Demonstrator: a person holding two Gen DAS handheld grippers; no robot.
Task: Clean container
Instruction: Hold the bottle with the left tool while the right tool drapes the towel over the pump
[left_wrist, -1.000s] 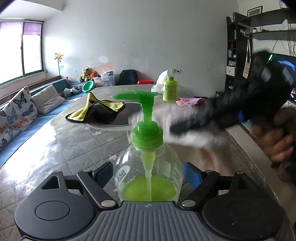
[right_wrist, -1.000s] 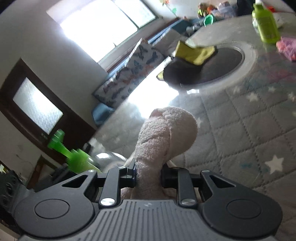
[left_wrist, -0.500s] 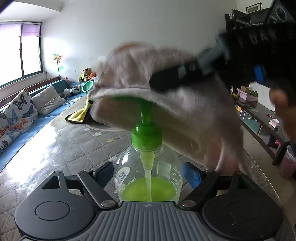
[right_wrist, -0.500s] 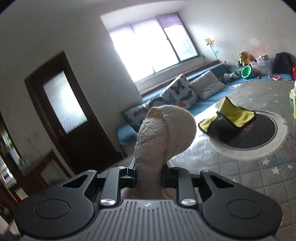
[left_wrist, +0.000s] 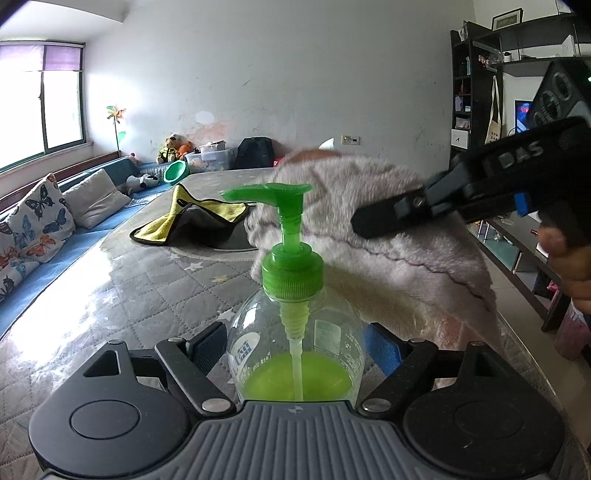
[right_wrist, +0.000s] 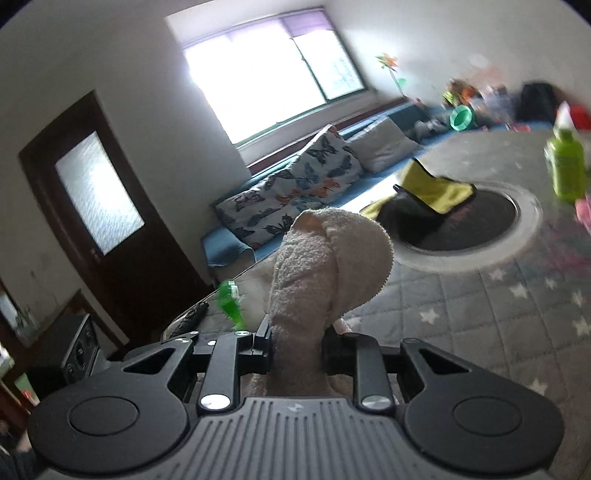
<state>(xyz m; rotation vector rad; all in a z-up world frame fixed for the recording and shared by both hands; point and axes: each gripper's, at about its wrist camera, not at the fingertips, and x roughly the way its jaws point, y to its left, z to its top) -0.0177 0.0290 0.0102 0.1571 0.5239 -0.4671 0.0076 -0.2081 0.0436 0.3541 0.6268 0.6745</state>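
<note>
Left gripper (left_wrist: 295, 347) fingers clamping pump bottle (left_wrist: 295, 332); right gripper (right_wrist: 297, 339) fingers pinching towel (right_wrist: 325, 266) beside pump.

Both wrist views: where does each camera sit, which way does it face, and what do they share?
Left wrist: on the left gripper, facing along the table toward the far wall; its fingers clamp the pump bottle. The right gripper with the towel and a hand show at right.
Right wrist: on the right gripper, facing the window and sofa; its own fingers pinch the towel.
Shared: towel, green pump head, yellow cloth, butterfly pillow.
</note>
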